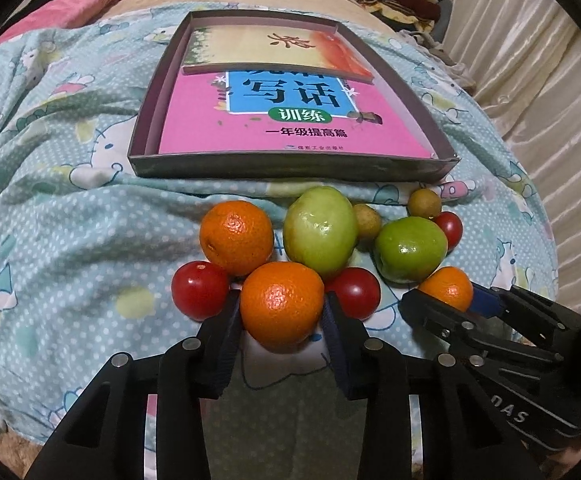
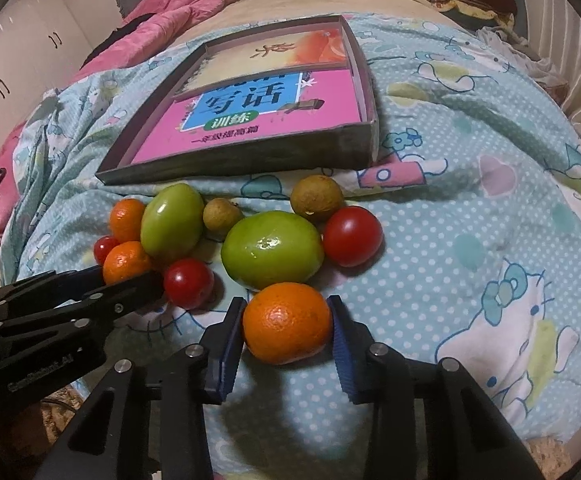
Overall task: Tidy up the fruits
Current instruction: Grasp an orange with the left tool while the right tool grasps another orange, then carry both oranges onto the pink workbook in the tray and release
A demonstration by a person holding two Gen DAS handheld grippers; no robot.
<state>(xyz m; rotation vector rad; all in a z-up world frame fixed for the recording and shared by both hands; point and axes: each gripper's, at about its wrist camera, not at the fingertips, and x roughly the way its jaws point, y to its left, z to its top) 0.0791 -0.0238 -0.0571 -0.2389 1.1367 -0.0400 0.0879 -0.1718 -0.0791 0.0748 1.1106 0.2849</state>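
Two grippers each pinch an orange on the bedspread: left gripper (image 1: 282, 312) on one (image 1: 281, 305), right gripper (image 2: 288, 322) on another (image 2: 287, 322). Lifting straight up should avoid scattering neighbouring fruit before reaching the box (image 1: 290, 168).

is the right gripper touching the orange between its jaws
Touching. In the right wrist view both blue pads of the right gripper press against the sides of the orange, with no gap showing on either side.

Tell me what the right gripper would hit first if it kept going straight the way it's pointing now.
The right gripper already has an orange between its fingers. Pushing straight on, the orange would most likely press into the big green fruit directly behind it, though whether the two already touch is hard to judge.
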